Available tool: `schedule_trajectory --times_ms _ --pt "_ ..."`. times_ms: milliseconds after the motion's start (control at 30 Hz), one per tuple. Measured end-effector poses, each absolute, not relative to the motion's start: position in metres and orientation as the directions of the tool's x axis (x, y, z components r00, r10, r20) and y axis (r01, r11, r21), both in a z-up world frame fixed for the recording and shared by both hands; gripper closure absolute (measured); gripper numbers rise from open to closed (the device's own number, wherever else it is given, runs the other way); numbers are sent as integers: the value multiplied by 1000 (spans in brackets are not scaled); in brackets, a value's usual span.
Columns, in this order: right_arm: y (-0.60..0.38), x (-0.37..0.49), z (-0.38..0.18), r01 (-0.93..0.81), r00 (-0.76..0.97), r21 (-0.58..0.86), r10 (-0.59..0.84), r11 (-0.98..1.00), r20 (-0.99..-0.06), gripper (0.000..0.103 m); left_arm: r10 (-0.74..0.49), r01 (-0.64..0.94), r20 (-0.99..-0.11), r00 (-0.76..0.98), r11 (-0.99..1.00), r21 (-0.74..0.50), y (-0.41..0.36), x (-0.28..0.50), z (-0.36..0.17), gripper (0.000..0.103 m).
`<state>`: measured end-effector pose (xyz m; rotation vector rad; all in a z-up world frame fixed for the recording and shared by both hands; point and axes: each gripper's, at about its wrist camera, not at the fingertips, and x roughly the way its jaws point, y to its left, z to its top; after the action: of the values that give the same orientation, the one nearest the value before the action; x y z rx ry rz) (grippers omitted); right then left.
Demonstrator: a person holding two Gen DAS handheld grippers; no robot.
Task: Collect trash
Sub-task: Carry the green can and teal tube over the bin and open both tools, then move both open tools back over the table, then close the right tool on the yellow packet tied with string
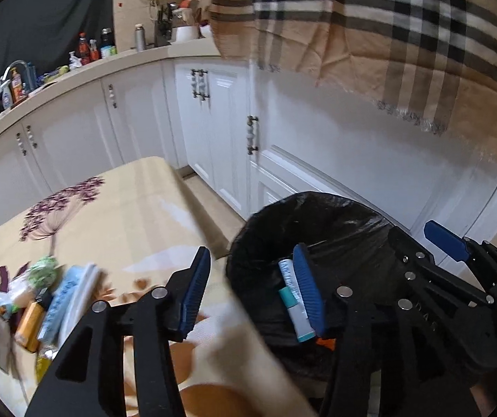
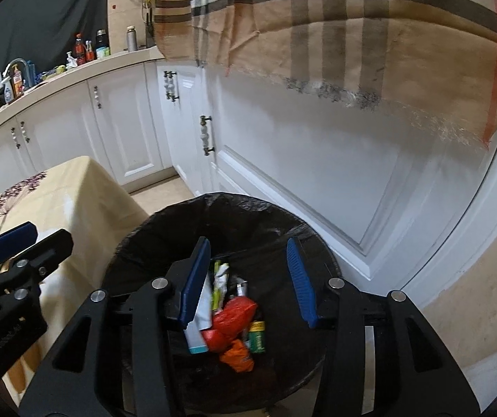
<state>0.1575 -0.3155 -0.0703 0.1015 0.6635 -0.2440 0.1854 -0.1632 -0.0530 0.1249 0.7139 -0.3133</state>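
Note:
A black-lined trash bin (image 2: 234, 208) stands on the floor beside the table; it also shows in the left wrist view (image 1: 318, 208). Inside lie a white-and-teal tube (image 2: 198, 333), red and orange wrappers (image 2: 234, 316) and a green can (image 2: 257, 336). My right gripper (image 2: 248, 281) is open and empty above the bin's mouth. My left gripper (image 1: 253, 292) is open and empty at the table's edge by the bin rim; the tube (image 1: 295, 299) shows past its right finger. A pile of trash (image 1: 39, 299) lies on the table at the left.
The table (image 1: 126, 208) has a beige floral cloth. White kitchen cabinets (image 1: 213, 121) run behind, with bottles along the counter (image 1: 85, 48). A plaid cloth (image 1: 387, 34) hangs at the upper right. Tan floor (image 2: 158, 187) lies between table and cabinets.

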Motion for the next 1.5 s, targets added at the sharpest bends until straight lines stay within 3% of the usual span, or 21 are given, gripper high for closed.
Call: schedule_trajectory --times_ms 300,700,1033,1500 --pt "-261 144 -52 141 787 53 -79 989 -612 58 -155 208 -635 757 978 10 -90 158 -35 52" --pt "-152 131 -39 -79 784 43 89 996 -614 58 61 -55 -601 797 998 29 36 117 -24 49" --pt "-73 121 -47 -221 731 33 188 975 -656 58 171 -201 -619 766 979 22 116 90 -36 49" --pt "-28 123 -69 -280 649 -1 189 960 -737 58 231 -301 -647 727 954 3 178 79 -50 49"
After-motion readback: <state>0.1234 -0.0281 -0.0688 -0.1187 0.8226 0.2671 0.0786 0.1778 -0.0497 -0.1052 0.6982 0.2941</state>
